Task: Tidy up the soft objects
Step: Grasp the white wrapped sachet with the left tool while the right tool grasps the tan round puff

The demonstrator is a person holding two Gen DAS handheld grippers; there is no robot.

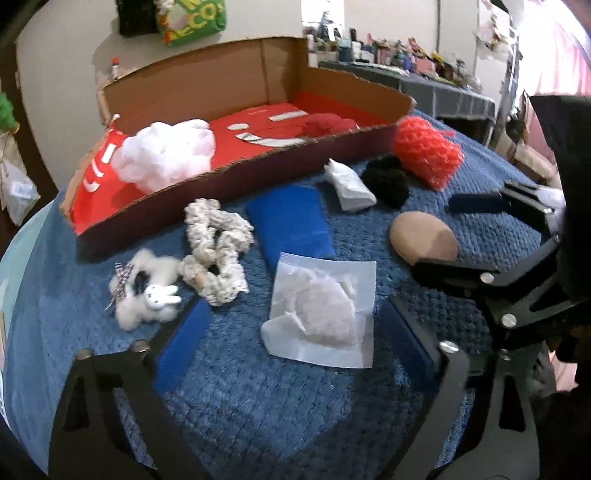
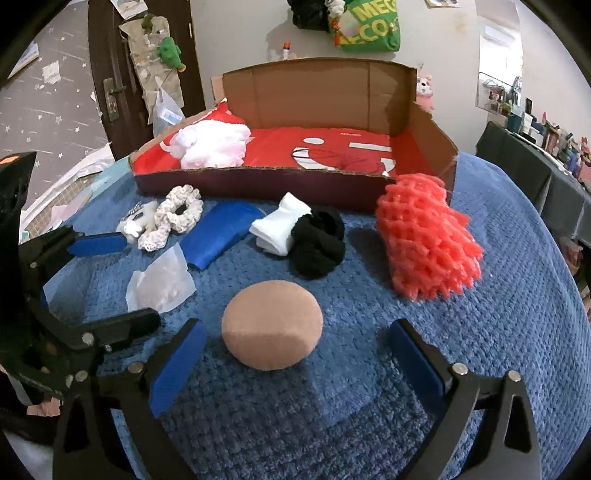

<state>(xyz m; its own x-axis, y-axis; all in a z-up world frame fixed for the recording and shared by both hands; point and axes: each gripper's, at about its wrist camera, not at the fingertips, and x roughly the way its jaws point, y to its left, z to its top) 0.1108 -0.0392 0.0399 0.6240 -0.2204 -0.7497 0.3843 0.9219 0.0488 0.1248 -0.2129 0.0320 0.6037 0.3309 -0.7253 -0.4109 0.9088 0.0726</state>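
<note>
My left gripper (image 1: 295,332) is open, its blue pads either side of a clear bag of white fluff (image 1: 321,310) on the blue blanket. My right gripper (image 2: 295,354) is open around a tan round puff (image 2: 272,324), not touching it. The right gripper also shows in the left wrist view (image 1: 461,232) beside the puff (image 1: 421,238). A cardboard box (image 1: 236,173) with a red lining holds a white mesh pouf (image 1: 166,155) and a red item (image 1: 325,123). On the blanket lie a white plush bunny (image 1: 147,291), a cream scrunchie (image 1: 214,243), a blue cloth (image 1: 291,218), a white sock (image 1: 349,186), a black scrunchie (image 1: 386,181) and red foam netting (image 1: 424,149).
The blue knit blanket (image 2: 480,369) covers the whole work surface. A dark table (image 1: 443,92) crowded with small items stands at the back right. A door (image 2: 110,85) and a green bag (image 2: 369,26) hang on the wall behind the box.
</note>
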